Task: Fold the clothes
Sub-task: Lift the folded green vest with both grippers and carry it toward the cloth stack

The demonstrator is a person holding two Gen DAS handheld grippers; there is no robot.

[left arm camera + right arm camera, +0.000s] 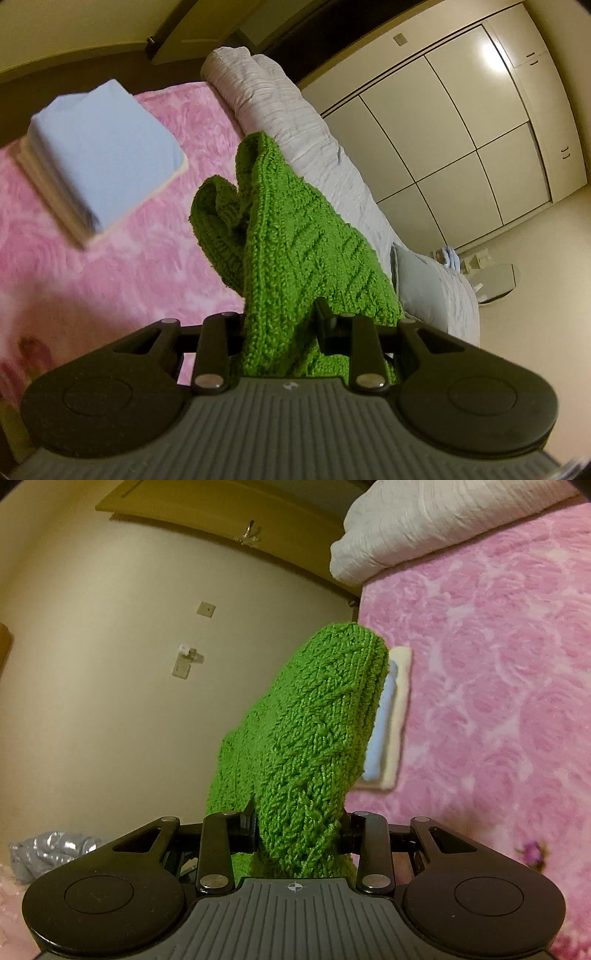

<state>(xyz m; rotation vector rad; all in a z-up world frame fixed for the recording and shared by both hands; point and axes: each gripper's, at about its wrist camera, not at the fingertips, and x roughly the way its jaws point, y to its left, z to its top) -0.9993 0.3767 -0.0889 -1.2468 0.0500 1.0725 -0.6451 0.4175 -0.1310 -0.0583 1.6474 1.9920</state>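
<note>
I am carrying the green knitted sweater (295, 236) above the pink bed blanket (122, 280) — the left gripper (280, 325) and right gripper (297, 823) are both clenching bunched knit between their fingers. I judge I am placing it next: lowering squarely onto the folded light-blue garment (99, 155) stack. I am seeing no containers here.

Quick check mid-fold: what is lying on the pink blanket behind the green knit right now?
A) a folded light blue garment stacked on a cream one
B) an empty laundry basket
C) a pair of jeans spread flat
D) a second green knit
A: a folded light blue garment sits squared up on the cream one, on the pink blanket, while the green knit hangs gripped in both the left gripper and the right gripper.
</note>
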